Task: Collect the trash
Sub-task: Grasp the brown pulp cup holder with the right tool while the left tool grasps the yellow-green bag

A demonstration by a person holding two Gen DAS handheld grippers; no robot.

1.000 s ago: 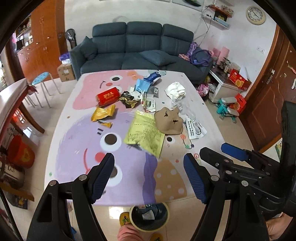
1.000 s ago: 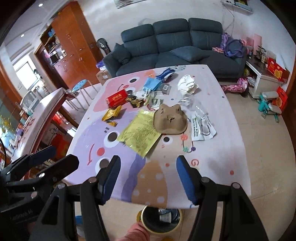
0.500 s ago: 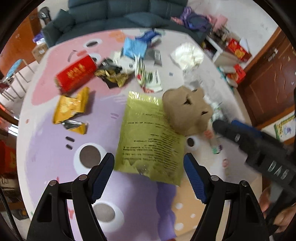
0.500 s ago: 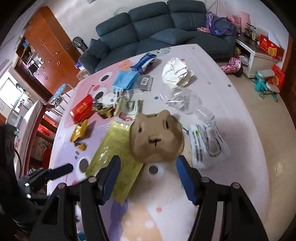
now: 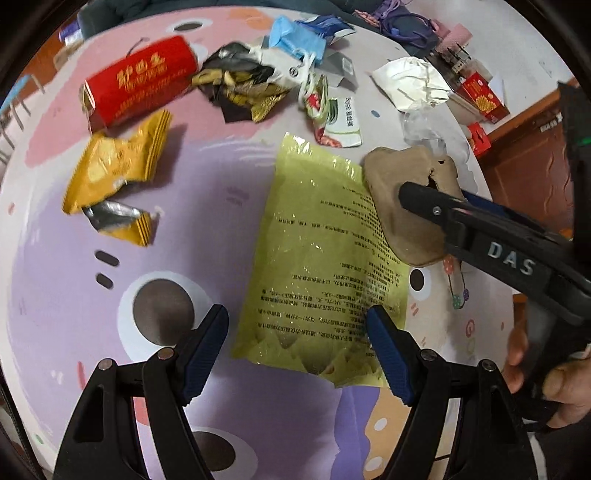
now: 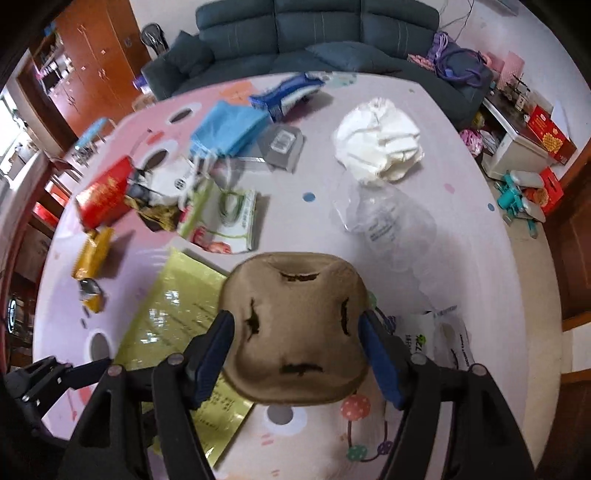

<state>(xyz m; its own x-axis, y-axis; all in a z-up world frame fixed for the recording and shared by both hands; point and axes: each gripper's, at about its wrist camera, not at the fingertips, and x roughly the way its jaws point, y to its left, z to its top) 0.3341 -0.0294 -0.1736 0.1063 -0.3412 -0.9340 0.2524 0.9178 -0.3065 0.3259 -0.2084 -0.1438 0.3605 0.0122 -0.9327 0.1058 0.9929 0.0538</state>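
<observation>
Trash lies scattered on a table with a pink and purple cartoon cloth [image 5: 55, 266]. My left gripper [image 5: 295, 339] is open and low over the near end of a flat yellow-green bag [image 5: 321, 254], whose near edge lies between its fingers. My right gripper [image 6: 295, 354] straddles an upside-down brown paper cup carrier [image 6: 295, 314]. Its jaws are opening, with a blue pad by each side of the carrier. In the left wrist view the right gripper's finger [image 5: 436, 206] lies across the cup carrier [image 5: 406, 177], which overlaps the bag's right edge.
Farther back lie a red box [image 5: 140, 77], yellow snack wrappers [image 5: 118, 166], a dark crumpled wrapper [image 5: 240, 85], a blue cloth [image 6: 229, 129], a green-white packet [image 6: 232, 218], white crumpled paper [image 6: 380, 147] and clear plastic [image 6: 384, 221]. A sofa [image 6: 317, 33] stands behind the table.
Both grippers have come down and forward from the table's near edge. The left now hangs over the yellow-green bag and the right now straddles the brown carrier.
</observation>
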